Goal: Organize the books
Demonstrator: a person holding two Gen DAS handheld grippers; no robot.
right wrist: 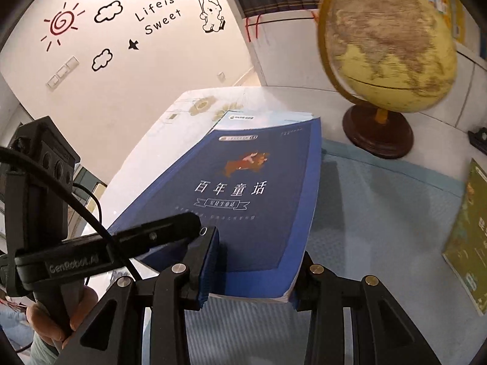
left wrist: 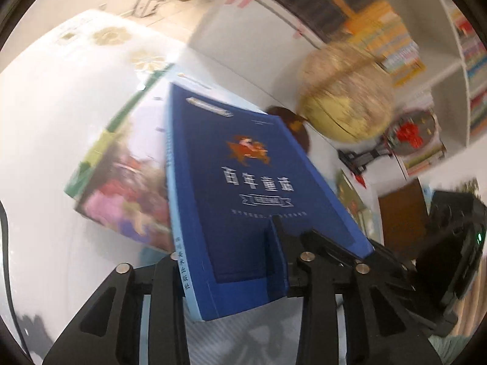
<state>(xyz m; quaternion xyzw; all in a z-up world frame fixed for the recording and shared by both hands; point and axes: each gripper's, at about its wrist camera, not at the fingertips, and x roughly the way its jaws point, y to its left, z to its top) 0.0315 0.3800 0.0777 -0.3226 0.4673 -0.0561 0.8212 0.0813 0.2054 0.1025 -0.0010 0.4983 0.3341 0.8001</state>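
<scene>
Clearly the blue book (right wrist: 243,200) is the thing in hand: a thick paperback, carried between both tools, cover up, its near edge seated between the fingers and its far end reaching ahead over the pale blue mat (right wrist: 380,213). The right gripper (right wrist: 252,276) is closed narrow across that near edge, one ribbed pad on the cover and the other finger under the page block. The left gripper (left wrist: 231,270) straddles the spine corner of the same book (left wrist: 243,188), with fingers on either side; whether its pads press on the book or stand just off it I cannot tell. I judge the book moderately heavy and stiff when shut, yet its soft cover and loose page edges could flex or fan, and the glossy face may slip, so a hold deep over the spine side looks safest. Large characters on the cover read 百年童话, with a small animal figure above; the spine text is too blurred to read fully. Below and left of the left tool lies a colourful picture book (left wrist: 121,188); ahead right of both stands a globe (right wrist: 389,45); a green book (right wrist: 468,240) lies far right. The wall ahead carries "Life is Sweet" (right wrist: 158,15), and "CenRobot.AI" is printed on the other tool's body.
</scene>
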